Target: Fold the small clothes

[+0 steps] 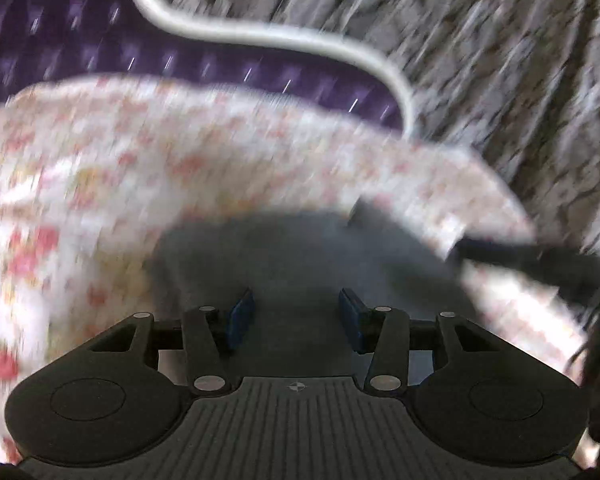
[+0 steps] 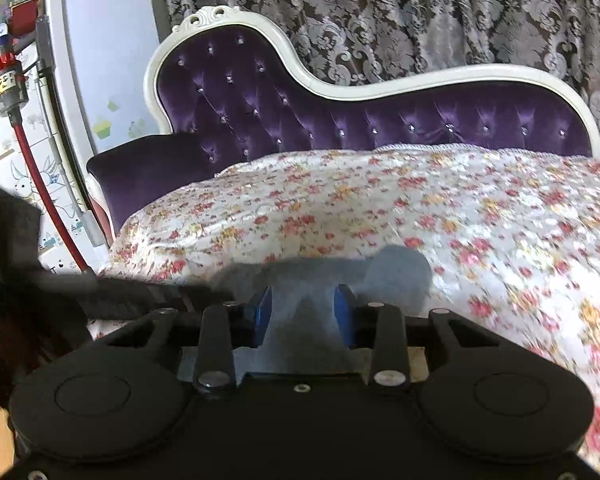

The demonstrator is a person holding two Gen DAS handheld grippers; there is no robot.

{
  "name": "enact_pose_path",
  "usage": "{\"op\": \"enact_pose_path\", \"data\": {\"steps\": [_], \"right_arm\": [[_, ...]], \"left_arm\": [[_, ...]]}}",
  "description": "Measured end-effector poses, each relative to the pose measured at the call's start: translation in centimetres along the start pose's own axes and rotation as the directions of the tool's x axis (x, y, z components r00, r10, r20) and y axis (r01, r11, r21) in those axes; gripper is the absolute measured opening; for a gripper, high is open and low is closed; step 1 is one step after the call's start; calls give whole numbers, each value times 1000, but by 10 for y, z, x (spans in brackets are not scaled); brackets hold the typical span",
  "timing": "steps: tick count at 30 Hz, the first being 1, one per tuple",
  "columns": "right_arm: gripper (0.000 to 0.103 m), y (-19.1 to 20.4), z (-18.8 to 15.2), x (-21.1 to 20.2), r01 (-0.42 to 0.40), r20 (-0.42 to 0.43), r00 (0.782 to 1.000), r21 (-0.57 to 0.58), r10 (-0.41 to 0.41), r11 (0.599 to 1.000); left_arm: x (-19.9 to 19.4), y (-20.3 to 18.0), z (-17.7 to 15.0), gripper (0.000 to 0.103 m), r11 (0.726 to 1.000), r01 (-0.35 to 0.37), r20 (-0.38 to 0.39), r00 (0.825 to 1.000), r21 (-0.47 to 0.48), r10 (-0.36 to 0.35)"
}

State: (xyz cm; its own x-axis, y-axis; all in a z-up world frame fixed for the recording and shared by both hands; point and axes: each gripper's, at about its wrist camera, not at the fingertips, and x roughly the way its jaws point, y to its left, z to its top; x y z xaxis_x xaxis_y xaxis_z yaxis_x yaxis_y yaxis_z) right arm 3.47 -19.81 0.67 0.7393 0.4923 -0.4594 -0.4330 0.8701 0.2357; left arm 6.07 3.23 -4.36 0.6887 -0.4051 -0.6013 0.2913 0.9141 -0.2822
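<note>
While the right gripper (image 2: 302, 312) points over the flowered cover (image 2: 480, 216), a piece of grey cloth (image 2: 320, 280) (soft, plain, without pattern) passes between its blue pads (image 2: 262, 314), and the jaws pinch it. This cloth spreads forward from the jaws onto the cover. At the left gripper (image 1: 296, 310) the view is blurred; its jaws stand apart, and the grey cloth (image 1: 284, 252) lies under and in front of them, not clearly gripped. Behind the cover stands the purple tufted backrest (image 2: 260, 108), then the patterned curtain (image 2: 420, 16).

Black claw (image 2: 305, 314), blue pads (image 2: 260, 316)
</note>
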Motion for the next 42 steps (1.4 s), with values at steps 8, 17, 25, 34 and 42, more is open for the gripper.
{"op": "enact_pose_path", "data": {"steps": [8, 17, 25, 34, 42], "right_arm": [[45, 6, -5, 28, 10, -86, 996, -49, -15, 999], [40, -32, -26, 44, 134, -157, 980, 48, -125, 990], [44, -50, -7, 74, 184, -221, 959, 20, -175, 983], [60, -72, -4, 83, 242, -199, 953, 60, -226, 968], [63, -44, 2, 26, 168, -51, 985, 23, -167, 985]], "left_arm": [[-15, 9, -20, 47, 998, -45, 24, 999, -41, 46], [-10, 3, -15, 47, 998, -55, 24, 998, -28, 56], [-9, 3, -14, 47, 998, -59, 24, 998, -31, 60], [-6, 1, -9, 56, 997, -62, 26, 998, -42, 64], [-29, -16, -11, 62, 997, -80, 68, 995, 6, 79]]}}
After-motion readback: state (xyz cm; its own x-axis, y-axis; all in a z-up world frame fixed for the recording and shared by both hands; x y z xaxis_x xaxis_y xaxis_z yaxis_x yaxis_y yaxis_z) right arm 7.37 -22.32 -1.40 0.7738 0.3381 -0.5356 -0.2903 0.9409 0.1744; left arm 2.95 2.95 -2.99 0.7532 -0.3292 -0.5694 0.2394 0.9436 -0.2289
